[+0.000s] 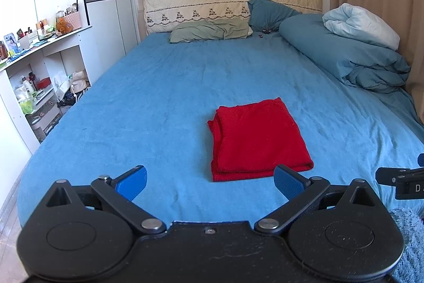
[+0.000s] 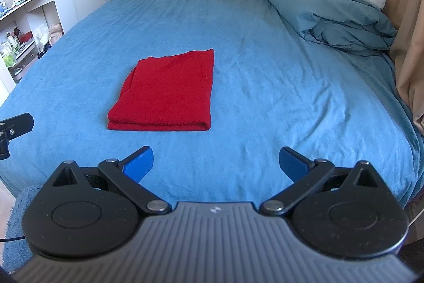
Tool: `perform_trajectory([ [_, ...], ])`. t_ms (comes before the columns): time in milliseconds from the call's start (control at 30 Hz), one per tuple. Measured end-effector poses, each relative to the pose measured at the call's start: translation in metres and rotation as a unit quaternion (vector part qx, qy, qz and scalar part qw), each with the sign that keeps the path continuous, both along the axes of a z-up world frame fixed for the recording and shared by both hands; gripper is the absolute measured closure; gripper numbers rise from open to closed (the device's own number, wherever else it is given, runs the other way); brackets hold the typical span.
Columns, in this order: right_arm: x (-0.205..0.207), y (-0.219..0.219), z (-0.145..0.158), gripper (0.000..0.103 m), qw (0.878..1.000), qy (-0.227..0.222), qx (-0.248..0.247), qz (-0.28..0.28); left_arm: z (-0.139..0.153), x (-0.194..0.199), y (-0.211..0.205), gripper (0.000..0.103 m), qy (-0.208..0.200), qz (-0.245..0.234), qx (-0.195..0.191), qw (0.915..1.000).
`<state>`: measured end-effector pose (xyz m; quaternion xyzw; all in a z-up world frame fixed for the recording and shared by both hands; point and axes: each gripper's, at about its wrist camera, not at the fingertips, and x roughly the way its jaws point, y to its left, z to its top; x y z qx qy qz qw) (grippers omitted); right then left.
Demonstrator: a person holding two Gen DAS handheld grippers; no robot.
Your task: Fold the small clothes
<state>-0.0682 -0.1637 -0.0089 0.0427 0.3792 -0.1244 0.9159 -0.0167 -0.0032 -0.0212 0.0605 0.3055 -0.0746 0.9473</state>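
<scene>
On bed (image 1: pixel 159 97): red cloth (image 1: pixel 258 137) folded, grippers apart.

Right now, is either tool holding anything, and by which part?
Nothing is held. The left tool and right tool are both open, short of the folded red cloth lying on the bed.
</scene>
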Motion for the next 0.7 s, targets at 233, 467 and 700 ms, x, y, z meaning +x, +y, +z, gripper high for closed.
perform_trajectory([
  [233,-0.0001,0.0018,-0.0014,0.000,1.000,0.002,0.001,-0.002,0.0003,-0.0003,0.0020,0.000,-0.001,0.000,-0.002,1.0000],
  [467,-0.0011,0.0052,-0.0035,0.000,1.000,0.005,0.003,0.000,0.0011,-0.0012,0.0031,0.000,-0.002,-0.001,0.000,1.0000],
  [700,-0.0017,0.0086,-0.0032,0.000,1.000,0.004,0.002,0.001,0.0030,-0.0011,0.0033,0.000,0.002,0.002,-0.003,1.0000],
])
